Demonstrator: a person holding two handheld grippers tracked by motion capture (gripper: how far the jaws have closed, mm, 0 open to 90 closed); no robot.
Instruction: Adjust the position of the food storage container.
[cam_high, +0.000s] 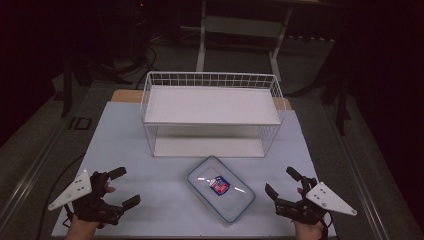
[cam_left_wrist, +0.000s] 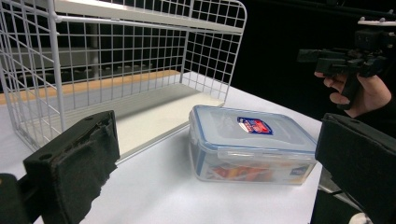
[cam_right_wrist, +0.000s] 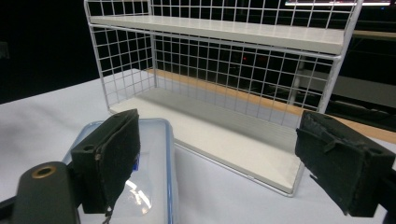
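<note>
A clear plastic food box (cam_high: 220, 188) with a blue-rimmed lid and a red and blue label lies on the white table, in front of a white wire rack (cam_high: 212, 111) with two shelves. My left gripper (cam_high: 123, 186) is open at the table's front left, its jaws wide apart and pointing toward the box (cam_left_wrist: 250, 142). My right gripper (cam_high: 283, 181) is open at the front right, with nothing between its jaws. In the right gripper view the box's lid (cam_right_wrist: 159, 158) lies behind the left jaw, and the rack (cam_right_wrist: 224, 79) stands beyond. The right gripper (cam_left_wrist: 348, 58) also shows far off in the left gripper view.
The white table top (cam_high: 135, 150) ends near both hands at the front. The rack's lower shelf (cam_high: 207, 146) and upper shelf (cam_high: 210, 104) hold nothing. Dark floor and a metal stand (cam_high: 240, 30) lie beyond the table.
</note>
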